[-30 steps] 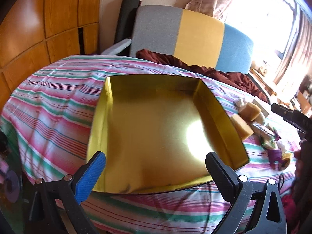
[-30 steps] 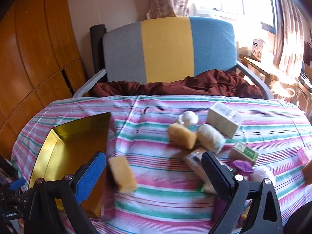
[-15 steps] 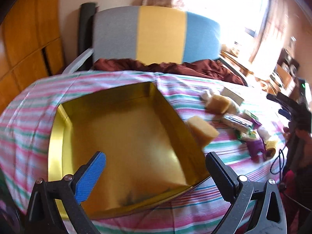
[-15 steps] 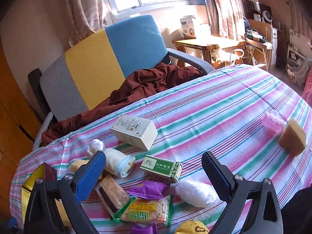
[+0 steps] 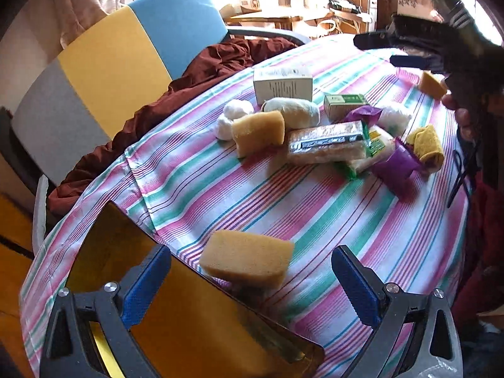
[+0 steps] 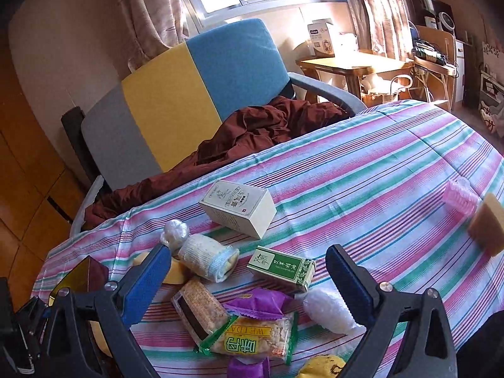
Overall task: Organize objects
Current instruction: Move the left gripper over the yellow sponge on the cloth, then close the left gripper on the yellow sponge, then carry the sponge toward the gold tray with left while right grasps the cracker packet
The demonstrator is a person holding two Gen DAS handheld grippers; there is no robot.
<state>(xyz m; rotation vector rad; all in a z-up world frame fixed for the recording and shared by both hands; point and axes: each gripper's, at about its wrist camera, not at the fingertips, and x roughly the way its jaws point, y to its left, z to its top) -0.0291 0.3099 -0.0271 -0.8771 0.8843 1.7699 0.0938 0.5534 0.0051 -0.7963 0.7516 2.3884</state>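
Since a second ago your left gripper (image 5: 250, 278) has swung away from the gold tray (image 5: 201, 321), which filled its view then and now shows only as a corner at the lower left. That gripper is released, its blue pads spread wide with nothing between them, and it hangs over the near sponge (image 5: 247, 263), which lies on the striped cloth (image 5: 315, 208) of the bench, right against the tray's outer wall. Your right gripper (image 6: 249, 278) has also turned from the tray toward the pile beyond it, and it too is released and empty. Farther from the tray than that sponge sits the heap: a second sponge (image 5: 258, 132) touching a rolled white cloth (image 5: 291, 111), a cream box (image 5: 283, 83) behind them, a green box (image 5: 343, 104), a clear-wrapped cracker pack (image 5: 326, 146), a green-edged snack pack (image 6: 256, 341), a purple wrapper (image 6: 256, 305) lying on it, and a white bubble-wrapped lump (image 6: 329, 310). Well away from the tray, near the bench's far edge, a third sponge (image 6: 486, 228) sits just beside a pink ribbed cup (image 6: 460, 197). Behind the bench stands a grey, yellow and blue chair (image 6: 189, 94) with a maroon cloth (image 6: 252, 132) bunched on its seat.
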